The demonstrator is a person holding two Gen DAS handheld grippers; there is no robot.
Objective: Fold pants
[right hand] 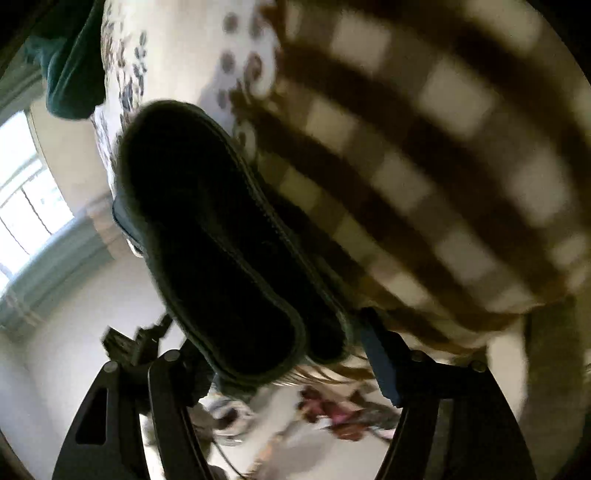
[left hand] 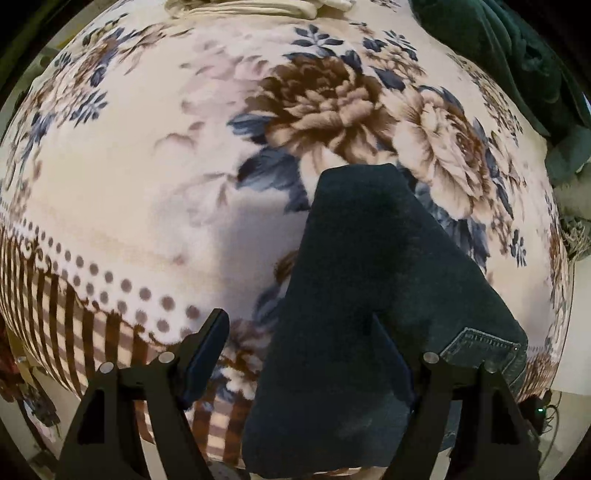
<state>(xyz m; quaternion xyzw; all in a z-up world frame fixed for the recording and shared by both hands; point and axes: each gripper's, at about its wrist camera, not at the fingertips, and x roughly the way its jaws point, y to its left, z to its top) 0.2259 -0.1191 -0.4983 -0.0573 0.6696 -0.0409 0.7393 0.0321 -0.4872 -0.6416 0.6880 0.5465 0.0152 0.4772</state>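
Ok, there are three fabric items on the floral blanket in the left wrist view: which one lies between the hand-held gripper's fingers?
The dark blue pants, with stitched denim pocket showing. The green cloth and the cream cloth lie at the blanket's far edge.

The pants (left hand: 362, 295) lie on the blanket (left hand: 147, 184) near its edge, between the left claw's (left hand: 299, 354) jaws

the left wrist view looks straight down, close over a floral blanket (left hand: 155, 192) with dark folded pants (left hand: 354, 295) at its lower middle. the right wrist view, blurred, tilts from beside the blanket's striped edge (right hand: 424, 155), very near the pants (right hand: 221, 236). both share blanket and pants.
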